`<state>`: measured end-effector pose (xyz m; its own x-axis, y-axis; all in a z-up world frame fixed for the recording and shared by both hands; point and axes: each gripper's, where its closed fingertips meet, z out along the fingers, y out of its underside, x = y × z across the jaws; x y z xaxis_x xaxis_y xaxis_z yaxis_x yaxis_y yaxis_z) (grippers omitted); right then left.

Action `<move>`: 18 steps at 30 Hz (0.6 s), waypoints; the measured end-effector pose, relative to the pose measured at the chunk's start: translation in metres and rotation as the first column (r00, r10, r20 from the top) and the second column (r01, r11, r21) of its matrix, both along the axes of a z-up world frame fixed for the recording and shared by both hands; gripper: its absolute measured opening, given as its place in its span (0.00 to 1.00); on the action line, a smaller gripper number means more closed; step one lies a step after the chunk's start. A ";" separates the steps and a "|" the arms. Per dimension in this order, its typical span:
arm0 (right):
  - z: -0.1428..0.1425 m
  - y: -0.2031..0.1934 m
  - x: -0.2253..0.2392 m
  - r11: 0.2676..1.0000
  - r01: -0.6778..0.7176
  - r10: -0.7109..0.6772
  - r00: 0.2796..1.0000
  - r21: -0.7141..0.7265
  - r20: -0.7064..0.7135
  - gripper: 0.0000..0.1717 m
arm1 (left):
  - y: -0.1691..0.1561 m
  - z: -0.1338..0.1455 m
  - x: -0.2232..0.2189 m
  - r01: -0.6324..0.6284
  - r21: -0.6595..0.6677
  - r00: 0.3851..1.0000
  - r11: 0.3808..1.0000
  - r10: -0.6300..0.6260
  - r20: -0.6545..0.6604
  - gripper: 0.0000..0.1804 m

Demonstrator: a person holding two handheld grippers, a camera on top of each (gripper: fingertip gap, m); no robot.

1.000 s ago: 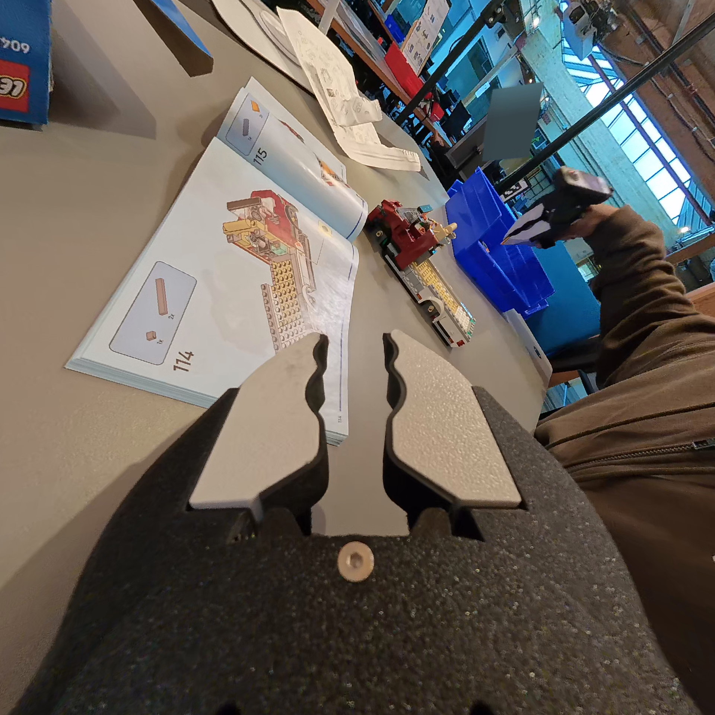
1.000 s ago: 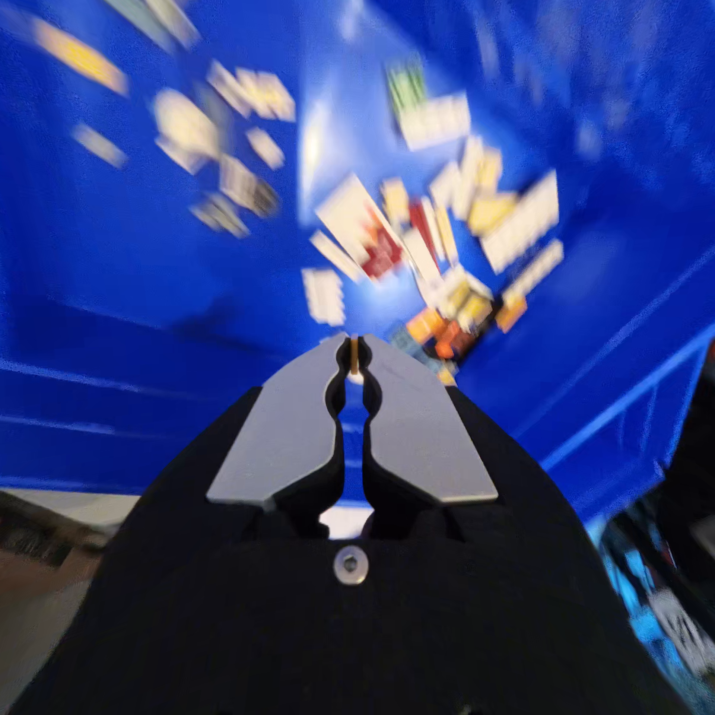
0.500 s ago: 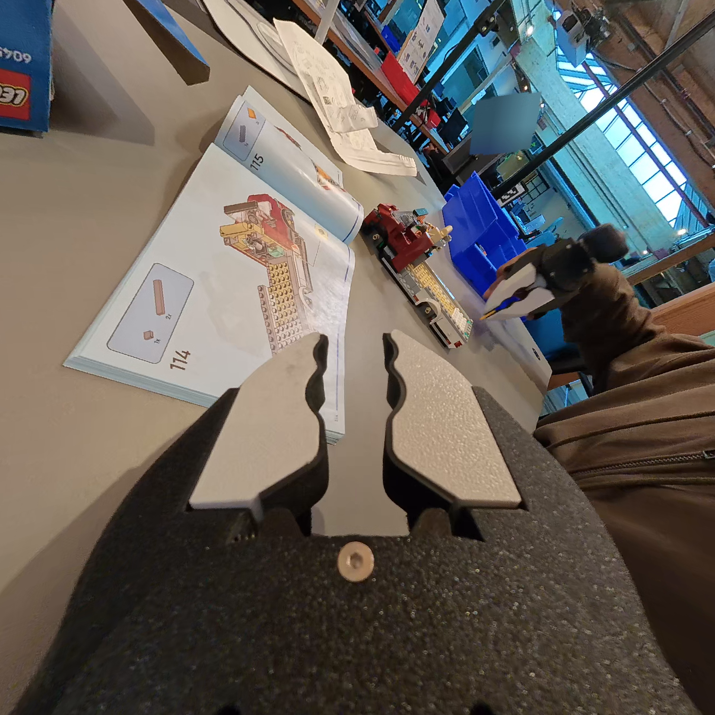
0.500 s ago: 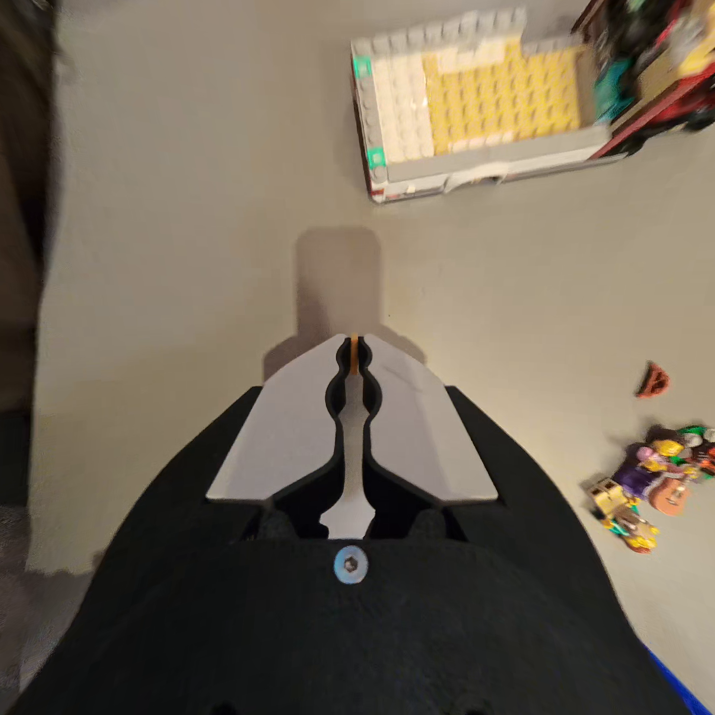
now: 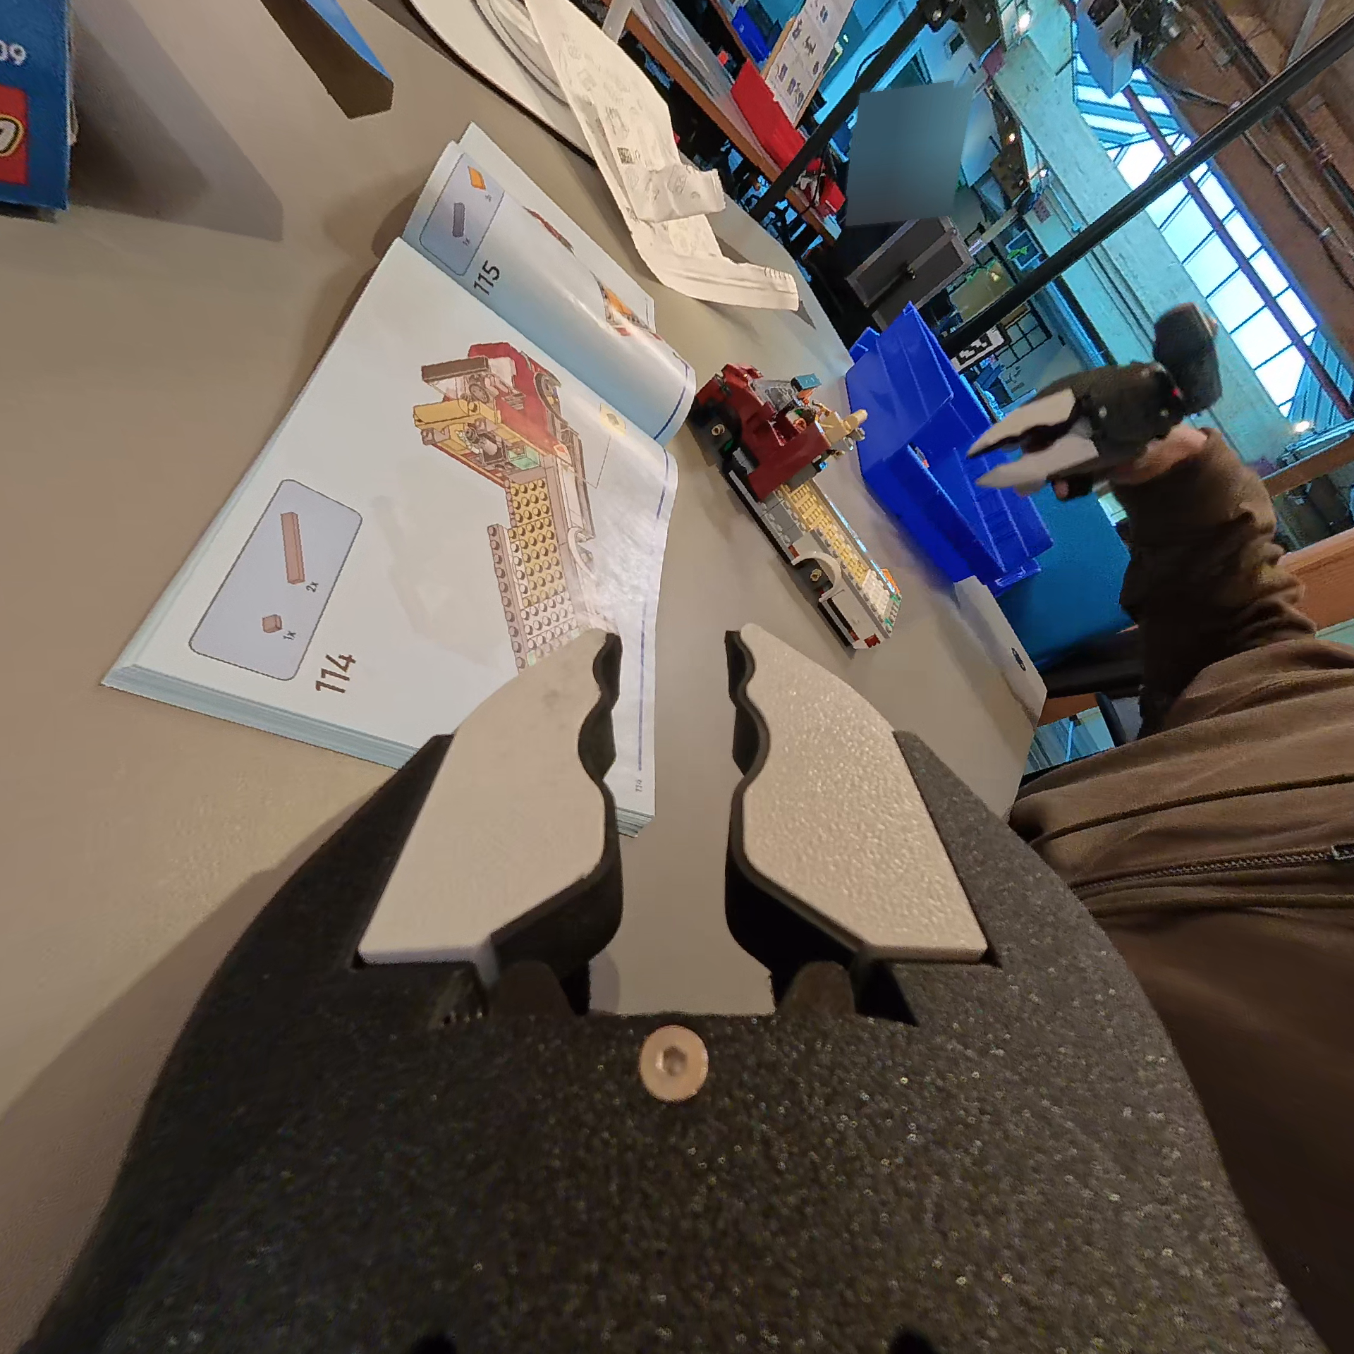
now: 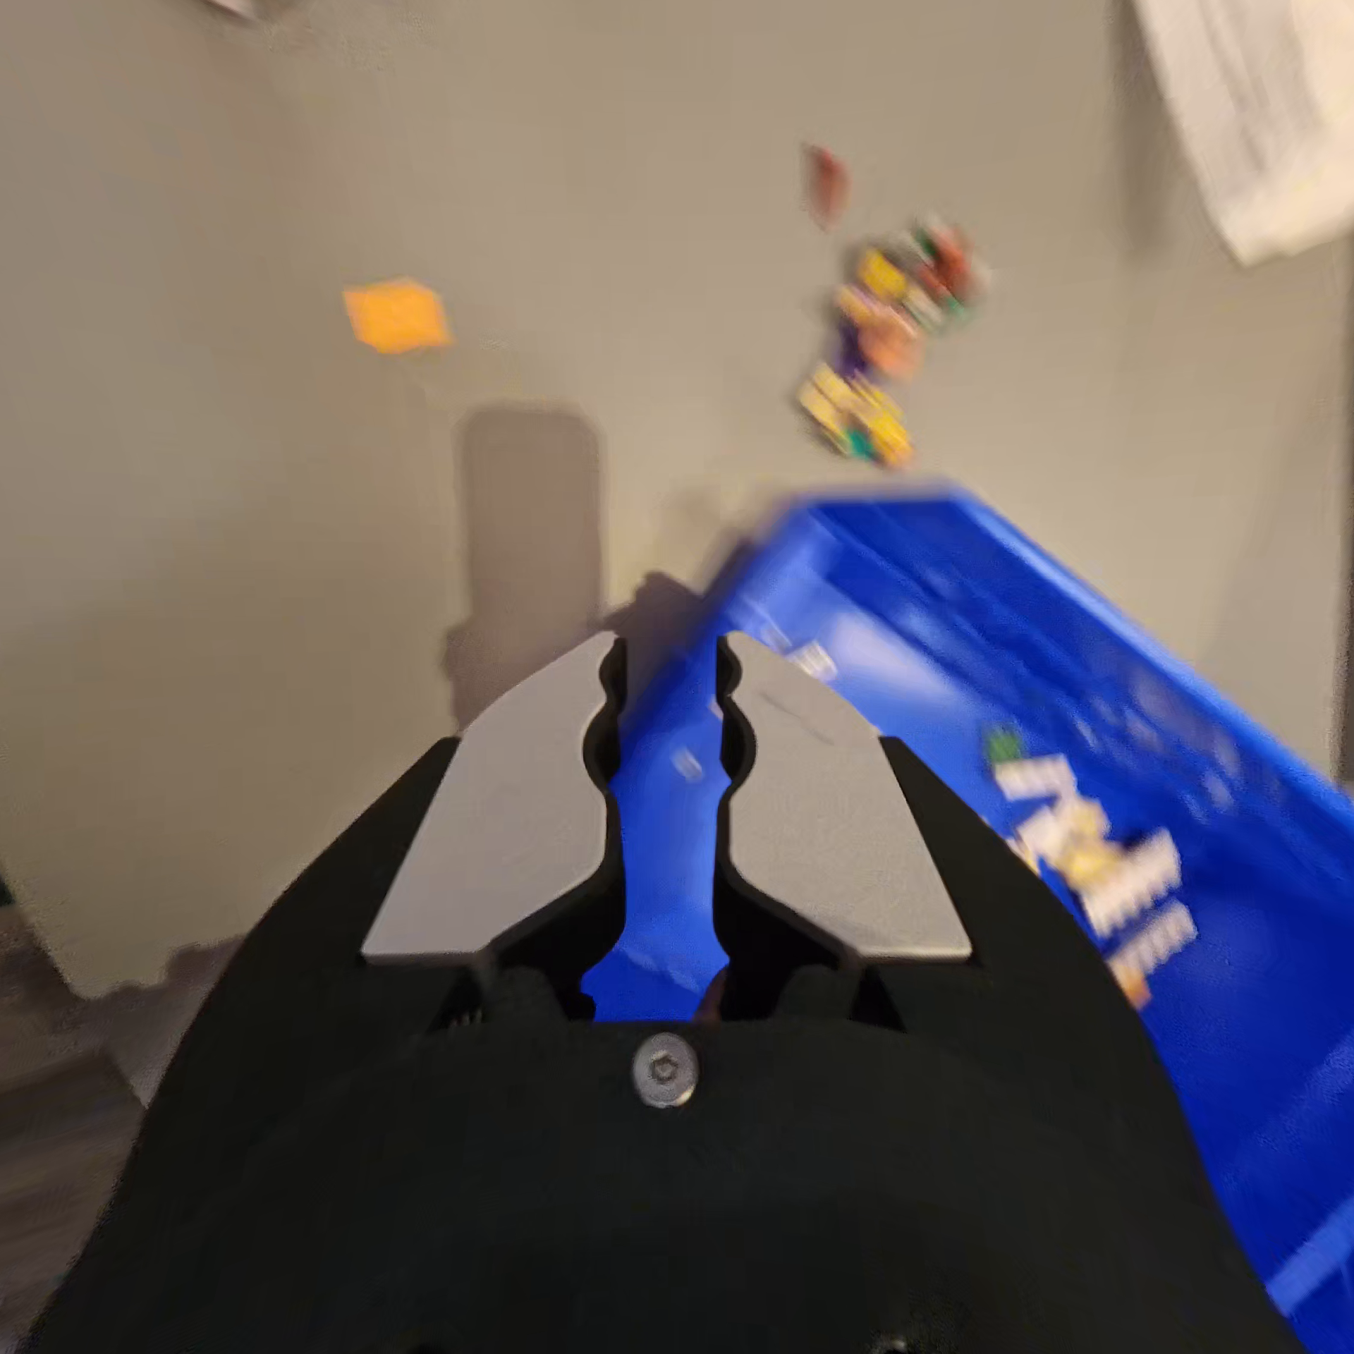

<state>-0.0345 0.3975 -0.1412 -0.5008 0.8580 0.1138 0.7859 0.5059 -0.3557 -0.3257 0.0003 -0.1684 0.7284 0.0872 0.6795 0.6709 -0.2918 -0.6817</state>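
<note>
Right claw (image 6: pixel 668 645), parted and bare, hangs above blue bin (image 6: pixel 1026 659), orange piece (image 6: pixel 396 315) well apart.

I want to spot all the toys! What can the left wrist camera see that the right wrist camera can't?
Only the left wrist view shows the open instruction booklet, the half-built brick truck and a brown sleeve. Only the right wrist view shows a loose orange brick and a blurry pile of little colourful figures. Both show the grey table, the blue bin and the right gripper, jaws open and empty.
</note>
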 end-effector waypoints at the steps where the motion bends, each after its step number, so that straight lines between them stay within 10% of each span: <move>1: 0.002 0.034 0.010 0.996 0.080 -0.081 0.996 0.029 0.031 0.13 | 0.000 0.000 0.000 0.003 -0.002 1.000 1.000 -0.003 -0.001 0.16; 8: -0.053 0.207 0.072 0.863 0.470 -0.506 0.796 0.188 0.333 0.14 | 0.000 -0.001 -0.001 -0.010 -0.010 1.000 1.000 0.010 -0.010 0.16; 18: -0.075 0.235 0.092 0.842 0.482 -0.535 0.685 0.244 0.494 0.13 | 0.000 -0.004 -0.001 -0.022 -0.032 1.000 0.999 0.022 0.003 0.16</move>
